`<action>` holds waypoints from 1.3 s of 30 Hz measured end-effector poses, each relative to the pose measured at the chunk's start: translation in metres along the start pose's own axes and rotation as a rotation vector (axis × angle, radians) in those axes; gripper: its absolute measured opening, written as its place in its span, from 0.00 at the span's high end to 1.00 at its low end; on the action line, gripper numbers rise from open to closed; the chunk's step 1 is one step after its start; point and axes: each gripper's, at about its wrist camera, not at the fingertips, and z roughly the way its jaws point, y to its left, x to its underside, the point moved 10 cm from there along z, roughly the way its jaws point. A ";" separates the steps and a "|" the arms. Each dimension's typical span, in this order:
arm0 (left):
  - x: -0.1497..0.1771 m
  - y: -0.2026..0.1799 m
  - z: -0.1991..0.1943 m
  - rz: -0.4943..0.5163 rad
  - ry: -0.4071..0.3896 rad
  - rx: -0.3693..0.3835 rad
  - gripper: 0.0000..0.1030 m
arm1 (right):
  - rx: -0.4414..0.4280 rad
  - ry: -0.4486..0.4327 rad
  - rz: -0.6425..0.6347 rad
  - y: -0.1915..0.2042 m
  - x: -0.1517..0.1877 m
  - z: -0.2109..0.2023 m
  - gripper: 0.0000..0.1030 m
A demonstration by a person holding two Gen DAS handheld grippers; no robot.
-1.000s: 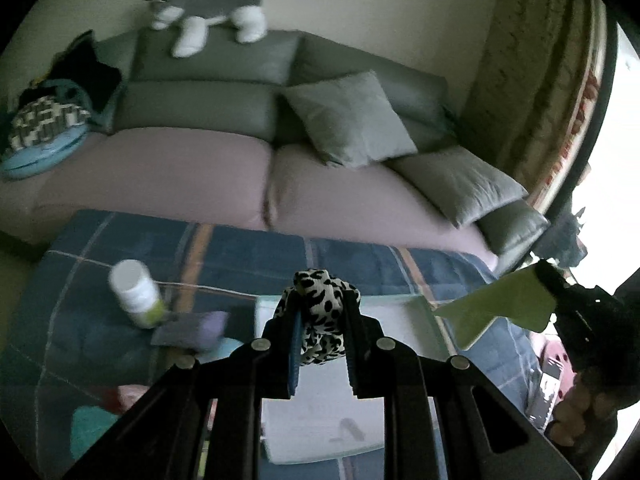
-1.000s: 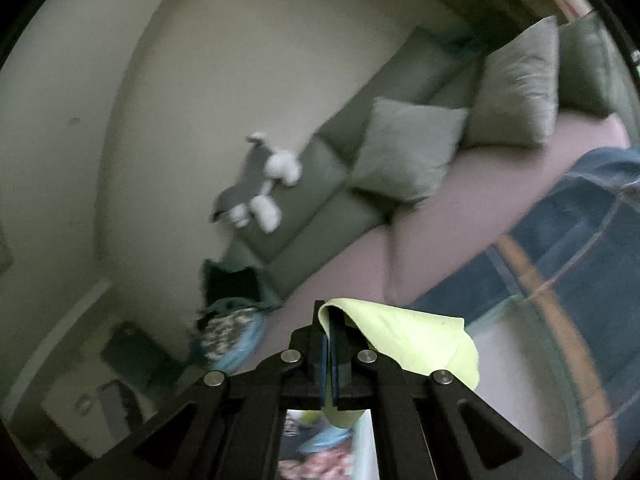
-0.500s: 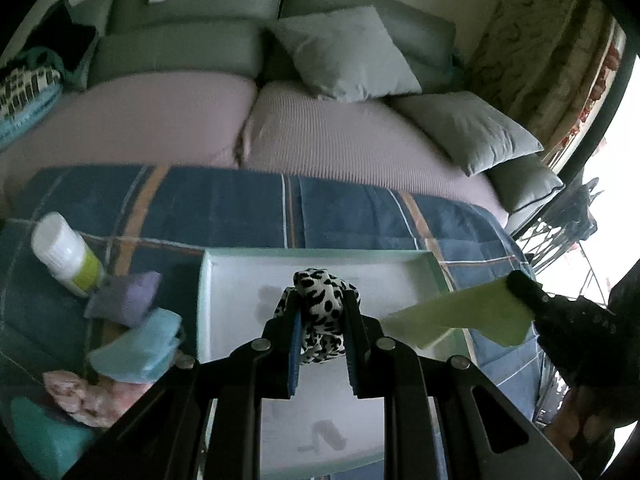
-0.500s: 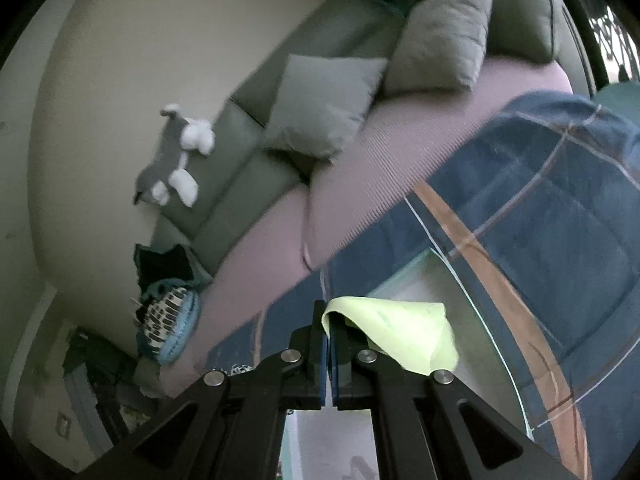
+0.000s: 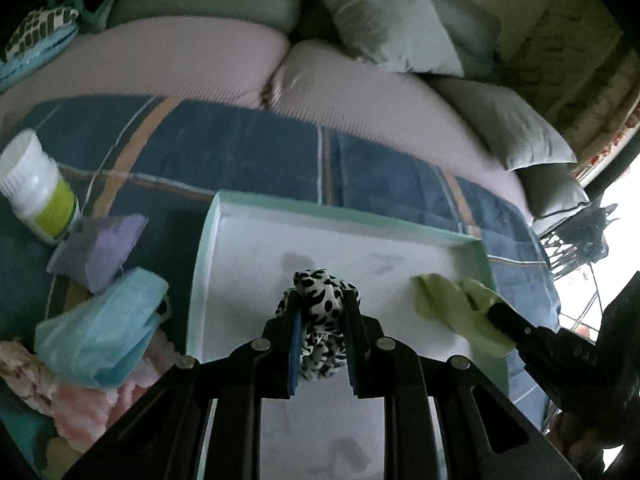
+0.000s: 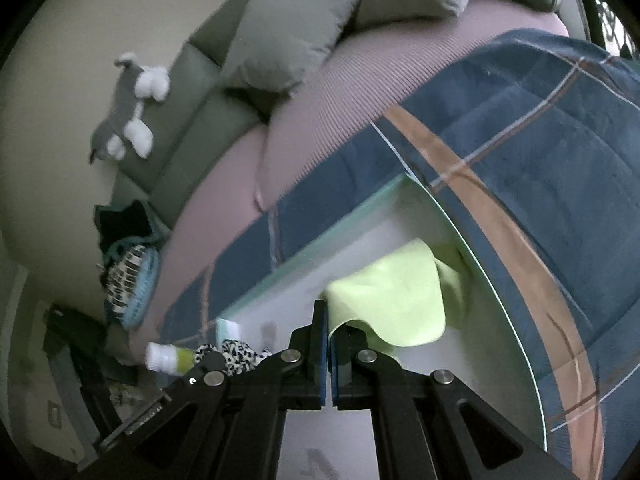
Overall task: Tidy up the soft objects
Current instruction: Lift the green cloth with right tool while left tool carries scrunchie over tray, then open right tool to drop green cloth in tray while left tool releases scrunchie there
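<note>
Both hand-held grippers dropped since the earlier frames, now low over the white tray (image 5: 208,248). No readable writing on the white bottle (image 5: 38,192), left of the tray. Left hand-held gripper (image 5: 320,320) is clamped on the leopard-print cloth (image 5: 320,300), above tray centre. Right hand-held gripper (image 6: 329,344) pinches the green cloth (image 6: 392,300) edge, jaws fully closed; cloth drapes onto the tray's right side. Purple, blue and pink cloths lie left of the tray.
</note>
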 end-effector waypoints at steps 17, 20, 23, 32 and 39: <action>0.006 0.005 0.008 0.006 0.030 -0.053 0.75 | 0.147 0.134 -0.037 -0.011 0.028 0.024 0.95; 0.005 0.006 0.003 0.018 0.024 -0.069 0.69 | 0.157 0.140 -0.064 -0.005 0.030 0.022 0.95; 0.000 0.009 -0.005 0.020 0.004 -0.083 0.50 | 0.191 0.144 -0.093 -0.002 0.033 0.020 0.95; -0.007 0.015 -0.023 0.029 -0.038 -0.133 0.25 | 0.240 0.158 -0.179 0.014 0.042 0.013 0.95; -0.009 0.028 -0.033 0.052 -0.053 -0.212 0.15 | 0.308 0.175 -0.249 0.019 0.051 0.018 0.95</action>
